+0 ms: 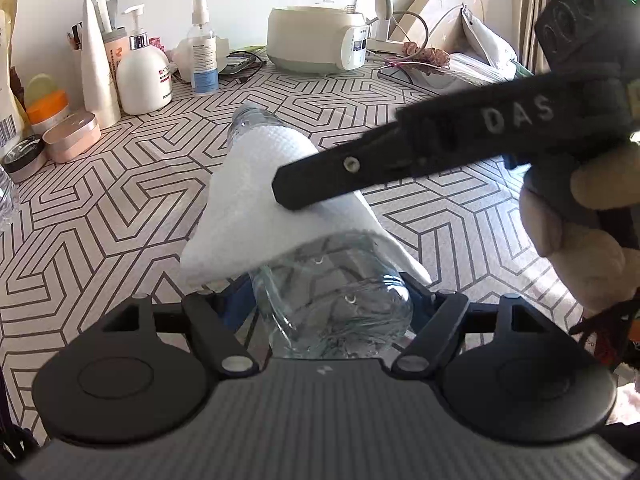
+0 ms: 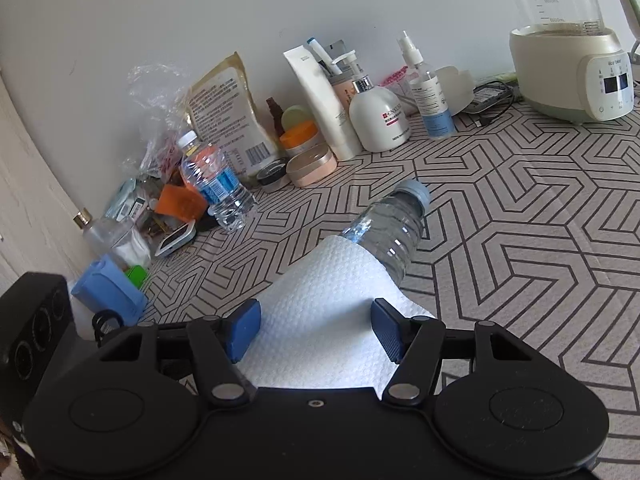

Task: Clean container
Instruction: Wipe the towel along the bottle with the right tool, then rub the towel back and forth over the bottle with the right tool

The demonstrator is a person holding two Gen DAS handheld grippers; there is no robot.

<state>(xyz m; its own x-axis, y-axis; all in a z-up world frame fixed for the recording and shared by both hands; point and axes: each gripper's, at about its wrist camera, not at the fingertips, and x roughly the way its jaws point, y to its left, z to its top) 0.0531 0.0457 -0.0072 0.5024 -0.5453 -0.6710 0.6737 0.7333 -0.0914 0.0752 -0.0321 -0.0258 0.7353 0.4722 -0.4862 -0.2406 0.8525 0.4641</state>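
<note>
A clear plastic bottle [image 1: 340, 312] lies tilted above the patterned tabletop, its grey-blue cap [image 2: 416, 192] pointing away. My left gripper [image 1: 326, 300] is shut on the bottle's base end, a pad against each side. A white paper towel [image 1: 256, 200] is draped over the middle of the bottle [image 2: 392, 232]. My right gripper [image 2: 316, 328] comes in from the right, shut on the paper towel [image 2: 320, 308] around the bottle, with a blue pad on each side. In the left wrist view only one of its fingers [image 1: 312, 184] shows, lying across the towel. A hand [image 1: 580, 248] holds the right gripper.
Toiletries line the wall: a white pump bottle [image 2: 378, 120], a spray bottle [image 2: 430, 96], tubes and jars [image 2: 312, 166]. A glass kettle on a cream base [image 2: 568, 76] stands at the back right. A second water bottle [image 2: 216, 184] and bagged clutter sit at the left.
</note>
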